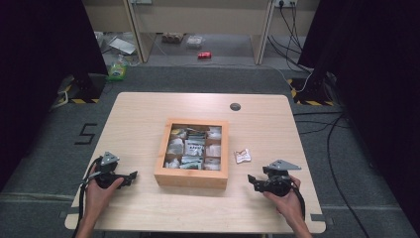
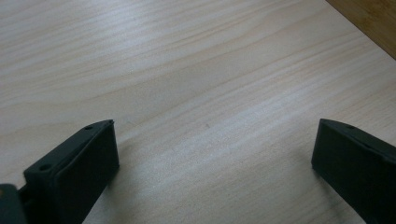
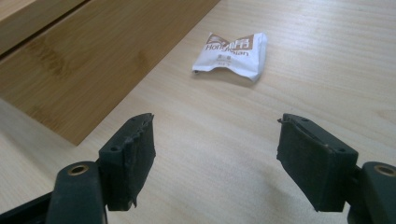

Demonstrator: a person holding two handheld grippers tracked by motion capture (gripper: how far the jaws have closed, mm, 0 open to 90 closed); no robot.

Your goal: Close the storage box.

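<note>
My right gripper (image 3: 215,154) stands wide open with nothing between its jaws, only bare table (image 3: 327,70) beneath. Just ahead of it, slightly left of the centre line between the jaws and apart from them, lies the sachet (image 3: 232,54), flat on the wood. To the left of the jaws runs the wooden box (image 3: 84,60), its near wall just beside my left jaw. From above I see my right hand (image 1: 285,196) gripping the tool low and level, its jaws pointing left toward the box. The sachet is a small white crinkled packet with brown print; the box is square, honey-coloured wood with divided compartments holding more packets. My left gripper (image 2: 210,158) is also wide open and empty, resting low over pale grained tabletop, held in my left hand (image 1: 99,191).
</note>
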